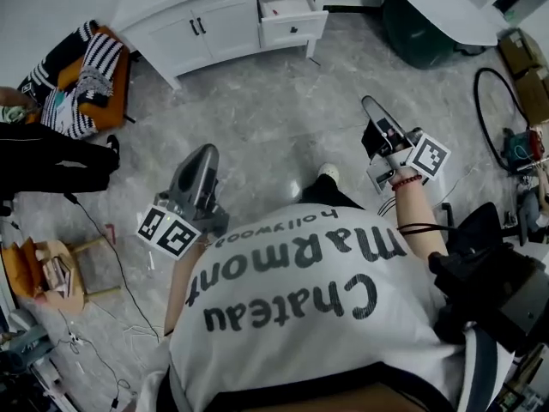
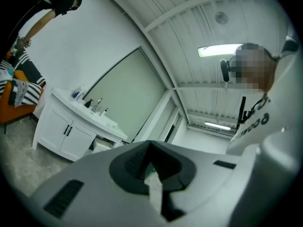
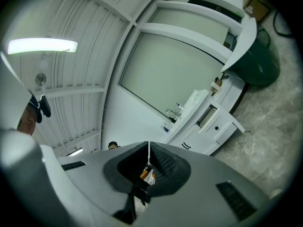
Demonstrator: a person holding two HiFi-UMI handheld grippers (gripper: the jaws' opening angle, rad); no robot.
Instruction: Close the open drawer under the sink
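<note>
Though open, drawer (image 1: 290,11) crosswise, front toward person (image 1: 300,307).

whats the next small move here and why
Probably step toward the vanity, aiming the right hand-held gripper at the open drawer; the drawer juts out far ahead, well beyond reach, and the jaws are shut, fine for pushing.

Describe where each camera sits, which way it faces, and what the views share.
Head view: on the person's head, looking steeply down at the floor, sink cabinet and open drawer; shirt, left gripper and right gripper show.
Left gripper view: on the left gripper, facing the sink cabinet past its shut jaws; shirt at right.
Right gripper view: on the right gripper, facing the open drawer past its shut jaws.
Shared: all see the sink cabinet.
</note>
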